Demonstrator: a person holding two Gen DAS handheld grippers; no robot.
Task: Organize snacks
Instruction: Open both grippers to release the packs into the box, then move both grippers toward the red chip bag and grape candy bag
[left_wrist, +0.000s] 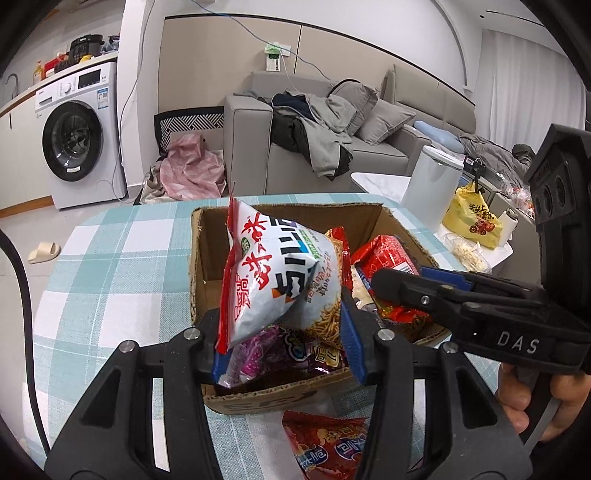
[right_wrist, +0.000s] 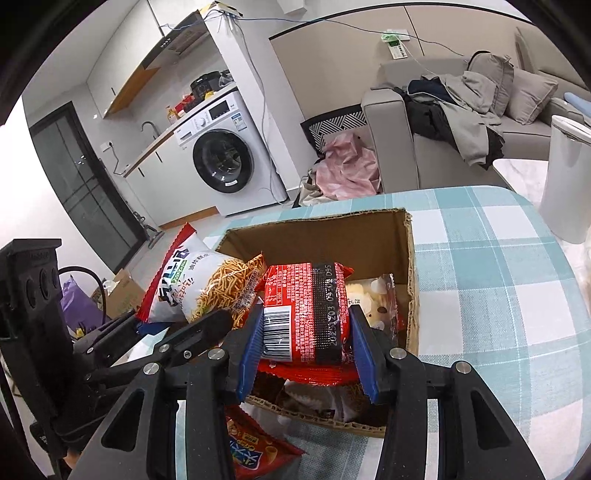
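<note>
Checked tablecloth (left_wrist: 110, 273) w/ open box (left_wrist: 207, 258) of snacks. Left gripper (left_wrist: 284, 343) clamps white bag (left_wrist: 280, 273) over box; right gripper (right_wrist: 308, 354) clamps red pack (right_wrist: 310, 314).

Tablecloth (left_wrist: 110, 266): teal-white check. Box (left_wrist: 280, 218): brown cardboard. White bag (left_wrist: 273, 273): white, red edges, red and black lettering, golden sticks pictured. Red pack (right_wrist: 306, 317): red, white print, black band, white barcode patch. Purple bag (left_wrist: 266, 350): purple, shiny. Both grippers black, blue pads (right_wrist: 364, 354). Red bag (left_wrist: 325, 446) outside box: red, blue-yellow print. Washer (left_wrist: 79, 129): white, dark door. Sofa (left_wrist: 251, 147): grey.
</note>
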